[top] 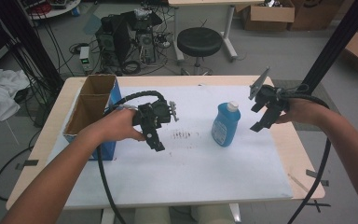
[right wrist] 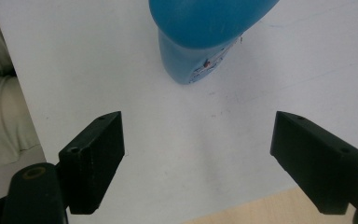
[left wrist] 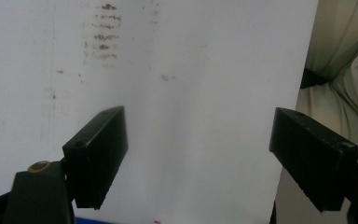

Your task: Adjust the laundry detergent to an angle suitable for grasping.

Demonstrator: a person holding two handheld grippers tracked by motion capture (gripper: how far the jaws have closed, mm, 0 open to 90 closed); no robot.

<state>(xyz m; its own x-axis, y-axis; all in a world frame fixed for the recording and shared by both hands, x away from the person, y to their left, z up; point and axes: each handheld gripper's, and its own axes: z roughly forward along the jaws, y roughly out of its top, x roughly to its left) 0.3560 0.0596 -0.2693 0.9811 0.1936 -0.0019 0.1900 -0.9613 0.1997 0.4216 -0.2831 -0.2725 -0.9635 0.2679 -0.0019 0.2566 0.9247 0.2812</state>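
My right fingers [right wrist: 198,163] stand wide apart with nothing between them, hanging above the white sheet [right wrist: 135,93] just short of the blue bottle [right wrist: 200,42]. In the right gripper view the bottle rises beyond the gap, a little toward the left pad, and the pads do not touch it. From the high view my right gripper [top: 265,114] is to the right of the bottle [top: 225,124], near it but apart, tilted down toward its lower half.

My left fingers [left wrist: 198,161] are just as wide and also empty. They point down at bare sheet, with a patch of dark smudges [left wrist: 101,32] farther along it. In the high view my left gripper [top: 154,133] is well to the left of the bottle, and the smudges [top: 182,135] lie between the two.

The bottle stands upright on the sheet, white cap on top, roughly mid-bench and toward the right side. An open cardboard box [top: 93,105] with a blue side stands far left of the bottle, at the bench [top: 303,144] edge, just behind my left hand [top: 116,126]. My right hand [top: 303,112] is right of the bottle, over the bench's far right corner.
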